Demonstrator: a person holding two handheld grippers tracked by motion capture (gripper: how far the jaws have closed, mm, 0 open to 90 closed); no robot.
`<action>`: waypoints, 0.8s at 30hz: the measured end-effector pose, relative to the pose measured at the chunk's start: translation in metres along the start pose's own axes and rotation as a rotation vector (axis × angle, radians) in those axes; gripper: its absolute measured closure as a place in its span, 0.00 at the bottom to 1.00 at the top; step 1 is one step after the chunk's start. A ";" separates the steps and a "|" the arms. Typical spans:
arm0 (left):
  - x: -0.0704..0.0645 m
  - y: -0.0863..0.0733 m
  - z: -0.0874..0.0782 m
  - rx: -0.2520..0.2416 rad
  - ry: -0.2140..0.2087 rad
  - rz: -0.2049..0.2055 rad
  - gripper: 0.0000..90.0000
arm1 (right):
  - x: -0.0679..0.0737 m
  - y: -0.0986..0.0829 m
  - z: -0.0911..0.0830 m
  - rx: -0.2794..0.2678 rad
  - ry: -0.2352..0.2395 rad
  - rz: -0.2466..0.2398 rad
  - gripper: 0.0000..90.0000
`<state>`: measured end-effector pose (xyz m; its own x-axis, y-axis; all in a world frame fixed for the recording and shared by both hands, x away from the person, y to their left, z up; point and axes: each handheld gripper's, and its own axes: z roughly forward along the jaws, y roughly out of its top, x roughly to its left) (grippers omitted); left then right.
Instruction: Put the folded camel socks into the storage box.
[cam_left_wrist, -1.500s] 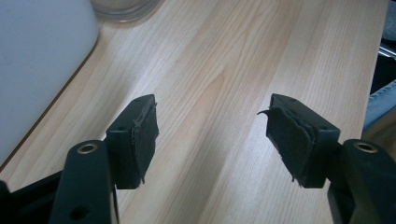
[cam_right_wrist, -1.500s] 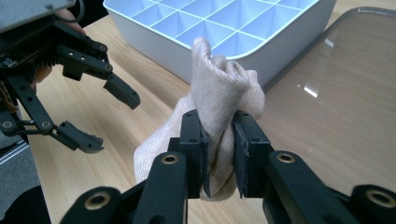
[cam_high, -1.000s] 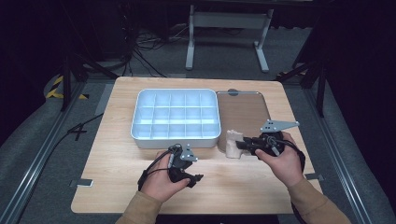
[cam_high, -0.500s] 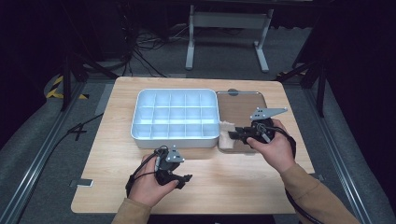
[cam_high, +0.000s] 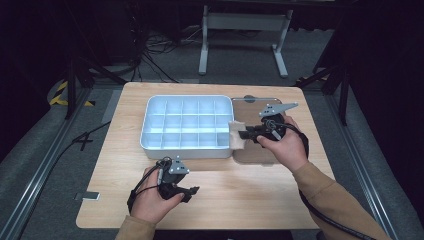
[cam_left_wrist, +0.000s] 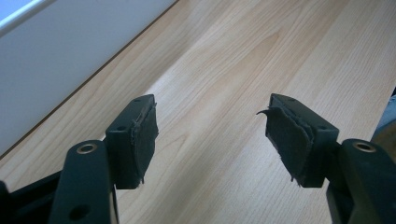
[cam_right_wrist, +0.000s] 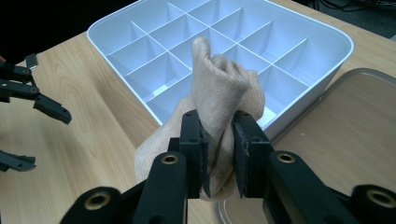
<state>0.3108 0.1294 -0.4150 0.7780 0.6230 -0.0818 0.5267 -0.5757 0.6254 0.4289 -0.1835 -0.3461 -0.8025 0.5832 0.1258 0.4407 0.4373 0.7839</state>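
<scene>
Right tongs (cam_right_wrist: 218, 154) pinch soft beige knit cloth (cam_right_wrist: 224, 88), bunched upright.

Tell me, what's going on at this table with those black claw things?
A person is working with a hand-held claw in each hand. The right claw is shut on a beige cloth and holds it at the right edge of a white divided tray, over a brown mat beside it. The left claw is open and holds nothing, low over the wooden table in front of the tray. The tray's compartments look empty.
</scene>
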 end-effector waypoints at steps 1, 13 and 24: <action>0.000 0.000 -0.001 0.011 -0.004 0.000 0.38 | -0.001 0.002 0.001 0.003 -0.004 -0.005 0.84; 0.002 0.001 -0.002 -0.010 -0.003 -0.001 0.38 | -0.005 0.017 0.021 0.048 -0.011 -0.015 0.84; 0.003 0.003 -0.003 -0.023 -0.010 -0.006 0.38 | -0.008 0.025 0.035 0.087 -0.034 -0.029 0.84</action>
<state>0.3138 0.1314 -0.4114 0.7780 0.6212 -0.0935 0.5239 -0.5594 0.6424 0.4604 -0.1530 -0.3488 -0.8020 0.5917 0.0815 0.4518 0.5117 0.7308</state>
